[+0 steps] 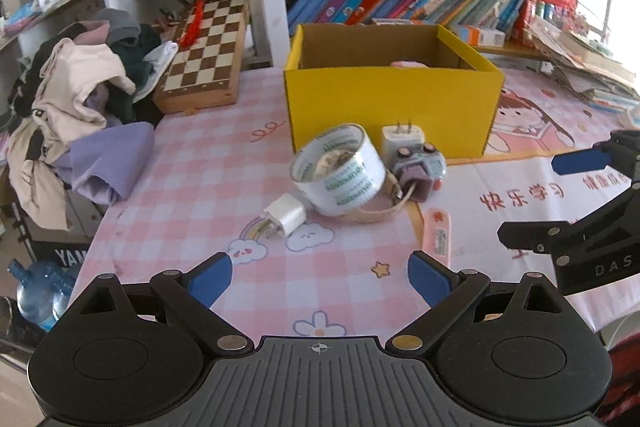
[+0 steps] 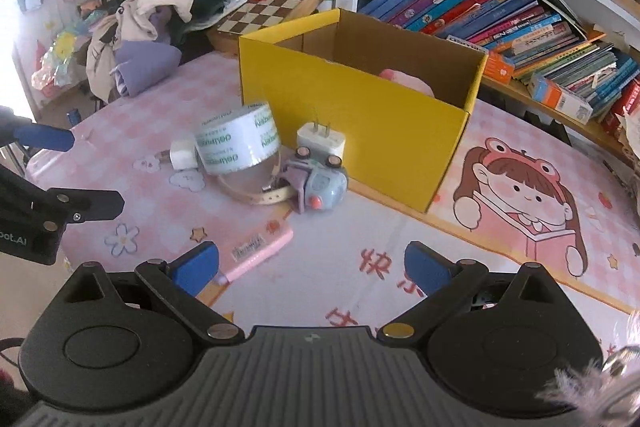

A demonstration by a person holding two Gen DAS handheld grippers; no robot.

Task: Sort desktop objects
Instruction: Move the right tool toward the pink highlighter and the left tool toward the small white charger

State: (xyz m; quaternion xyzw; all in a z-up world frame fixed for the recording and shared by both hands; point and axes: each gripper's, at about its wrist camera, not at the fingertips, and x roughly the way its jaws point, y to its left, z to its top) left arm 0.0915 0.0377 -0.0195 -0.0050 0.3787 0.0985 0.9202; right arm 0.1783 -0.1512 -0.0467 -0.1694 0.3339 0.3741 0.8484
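Yellow box (image 2: 360, 115), pink item (image 2: 408, 79) inside

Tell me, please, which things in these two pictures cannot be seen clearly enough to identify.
- Pink thing inside the yellow box: both views, mostly hidden by the box walls.
- Band under the tape roll: partly covered by it.
- Small print on the pink flat object: too small and blurred.

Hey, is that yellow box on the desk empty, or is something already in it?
Not empty. The yellow box is open-topped and a pink object shows inside, against its far wall.
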